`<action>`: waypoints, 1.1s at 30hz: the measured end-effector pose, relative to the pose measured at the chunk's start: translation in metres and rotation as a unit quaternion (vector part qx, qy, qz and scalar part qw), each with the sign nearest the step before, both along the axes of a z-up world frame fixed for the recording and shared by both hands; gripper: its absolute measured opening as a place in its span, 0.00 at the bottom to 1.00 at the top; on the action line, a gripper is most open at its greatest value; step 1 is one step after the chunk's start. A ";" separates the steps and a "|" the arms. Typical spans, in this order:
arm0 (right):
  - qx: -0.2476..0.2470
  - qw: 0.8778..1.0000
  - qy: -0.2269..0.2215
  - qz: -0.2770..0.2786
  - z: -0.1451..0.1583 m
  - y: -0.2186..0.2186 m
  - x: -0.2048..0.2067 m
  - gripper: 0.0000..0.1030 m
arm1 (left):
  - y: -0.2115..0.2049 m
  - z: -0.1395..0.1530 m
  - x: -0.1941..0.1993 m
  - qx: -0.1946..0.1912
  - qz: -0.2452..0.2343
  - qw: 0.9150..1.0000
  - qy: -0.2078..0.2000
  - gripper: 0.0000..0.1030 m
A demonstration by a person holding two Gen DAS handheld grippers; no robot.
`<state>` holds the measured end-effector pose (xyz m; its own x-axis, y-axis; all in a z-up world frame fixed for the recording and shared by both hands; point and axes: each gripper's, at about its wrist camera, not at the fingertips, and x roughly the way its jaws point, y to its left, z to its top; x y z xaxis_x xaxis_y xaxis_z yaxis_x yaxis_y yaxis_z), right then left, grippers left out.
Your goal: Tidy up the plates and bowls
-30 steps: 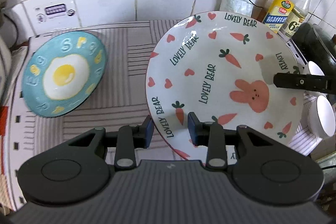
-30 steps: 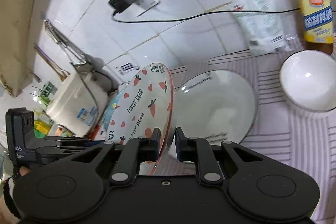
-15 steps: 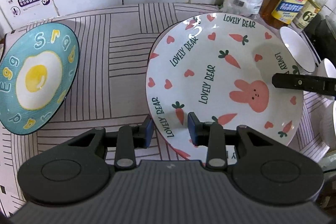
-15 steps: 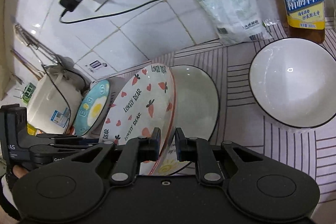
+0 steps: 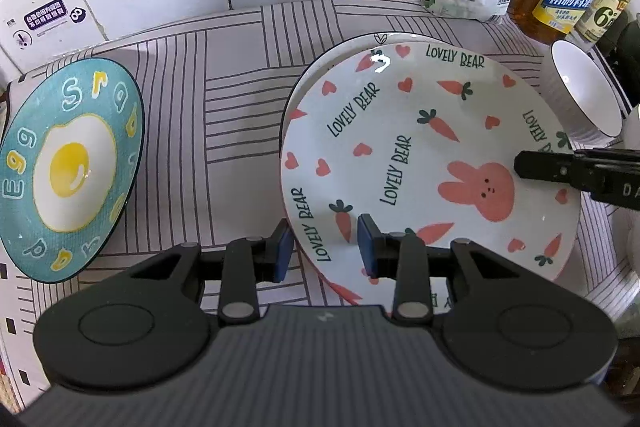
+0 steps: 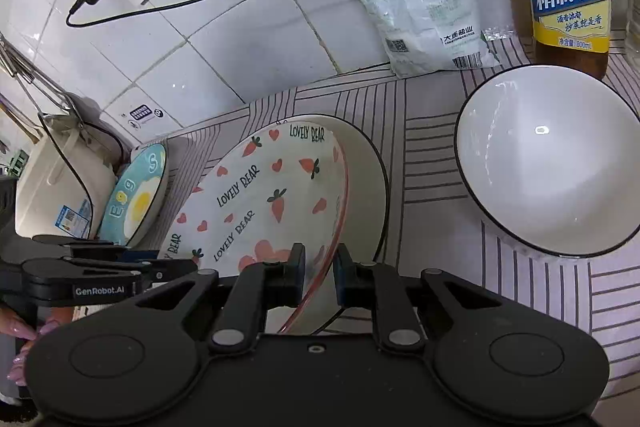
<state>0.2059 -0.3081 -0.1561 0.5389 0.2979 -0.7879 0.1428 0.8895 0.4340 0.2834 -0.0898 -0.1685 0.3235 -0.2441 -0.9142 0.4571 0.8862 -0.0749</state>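
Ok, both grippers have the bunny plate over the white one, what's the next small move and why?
Probably lower it a little further, keeping it level. The bunny plate is gripped at its rim by the left gripper and the right gripper, and the black-rimmed white plate lies right beneath it, its edge showing past the far side. Whether the two plates already touch is not clear, so ease down before releasing.

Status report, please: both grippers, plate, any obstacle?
Left gripper and right gripper both clamp the bunny plate. Plate over white plate. Path clear.
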 end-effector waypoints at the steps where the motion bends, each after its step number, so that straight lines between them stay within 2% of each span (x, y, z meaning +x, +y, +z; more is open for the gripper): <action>1: -0.007 1.000 0.001 -0.001 0.000 0.002 0.000 0.19 | -0.001 0.000 0.000 0.002 0.001 1.000 0.000 0.31; 5: -0.020 1.000 0.005 -0.008 0.002 0.005 0.002 0.19 | -0.002 -0.002 0.002 0.001 -0.002 1.000 0.004 0.31; 8: -0.062 0.998 0.009 0.001 0.004 0.019 0.002 0.24 | -0.004 -0.003 0.003 0.007 0.001 1.000 -0.001 0.32; 11: -0.117 0.993 0.013 0.016 0.007 0.040 0.005 0.33 | -0.002 -0.004 0.005 0.006 0.008 1.000 -0.005 0.32; 13: -0.143 0.989 0.024 0.014 0.009 0.053 0.008 0.44 | -0.002 -0.004 0.006 0.007 0.011 1.000 -0.009 0.32; 16: -0.179 0.983 0.038 -0.005 0.011 0.071 0.013 0.56 | -0.004 -0.005 0.007 0.007 0.015 1.000 -0.008 0.32; 18: -0.196 0.979 0.044 -0.026 0.012 0.079 0.016 0.59 | -0.004 -0.005 0.007 0.007 0.015 1.000 -0.011 0.32; 21: -0.206 0.976 0.043 -0.049 0.013 0.083 0.013 0.59 | -0.006 -0.007 0.006 0.010 0.013 1.000 -0.017 0.32; 26: -0.224 0.973 0.029 -0.058 0.014 0.091 0.003 0.57 | -0.007 -0.008 0.007 0.008 0.010 1.000 -0.018 0.32; 33: -0.228 0.971 0.023 -0.073 0.015 0.099 -0.008 0.57 | -0.013 -0.006 0.003 0.027 0.001 0.999 -0.041 0.32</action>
